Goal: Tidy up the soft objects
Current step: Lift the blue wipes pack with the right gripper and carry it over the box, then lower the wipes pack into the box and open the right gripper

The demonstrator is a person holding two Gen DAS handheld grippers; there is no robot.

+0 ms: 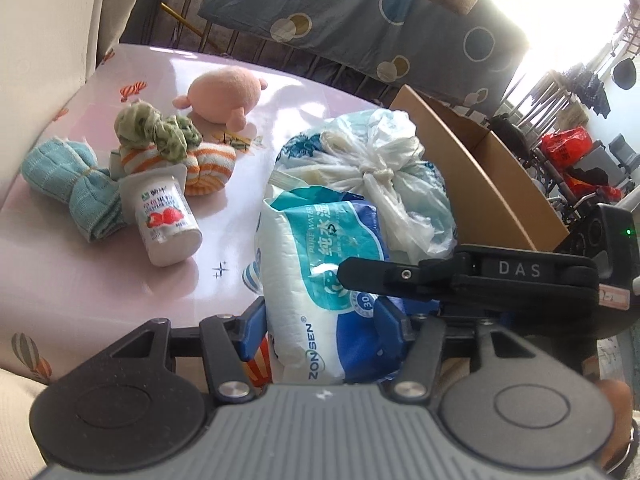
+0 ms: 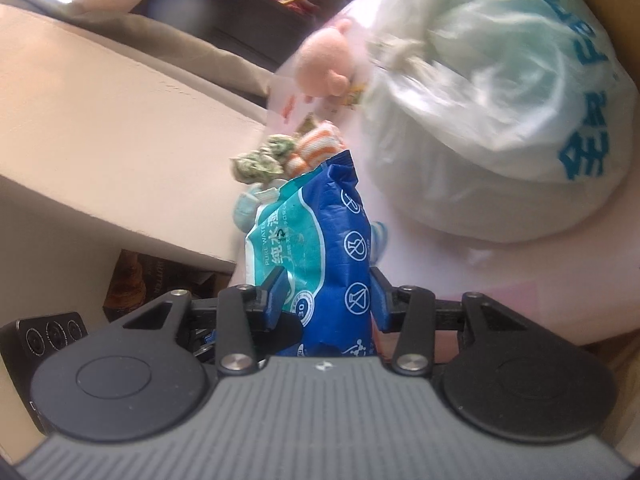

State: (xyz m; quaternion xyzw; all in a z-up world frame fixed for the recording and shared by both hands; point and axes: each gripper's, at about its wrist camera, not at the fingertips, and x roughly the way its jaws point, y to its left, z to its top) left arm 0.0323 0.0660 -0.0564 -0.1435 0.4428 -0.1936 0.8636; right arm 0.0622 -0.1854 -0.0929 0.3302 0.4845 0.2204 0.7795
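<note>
The wet-wipe pack [image 1: 320, 296] is being pinched between the blue pads of the left gripper [image 1: 320, 320] near its lower end, while the right gripper [image 2: 326, 296] is being closed on the same pack [image 2: 320, 248] from the other side, its jaws pressed against the blue-and-white wrapper; in the left view one dark finger of the right gripper [image 1: 384, 276] is being laid across the pack's front. The pack is being held just above the near edge of the pink table [image 1: 80, 264], between both tools. It is being judged as light but floppy: a soft film wrapper over damp sheets, slightly slippery, likely to sag or buckle if taken at the crimped end, so a hold across the thick middle is being favoured. Its long axis is being kept pointing away from both cameras, the crimped top end [image 2: 340, 168] leading toward the table's far side. Just behind it a knotted plastic bag [image 1: 380, 176] is being left resting, touching or nearly touching the pack, beside an open cardboard box [image 1: 472, 160]. Farther left, a yogurt bottle [image 1: 168, 224], a teal rolled cloth [image 1: 76, 184], an orange-striped roll [image 1: 208, 164], a green scrunched cloth [image 1: 156, 128] and a pink plush toy [image 1: 224, 96] are being left clustered.
</note>
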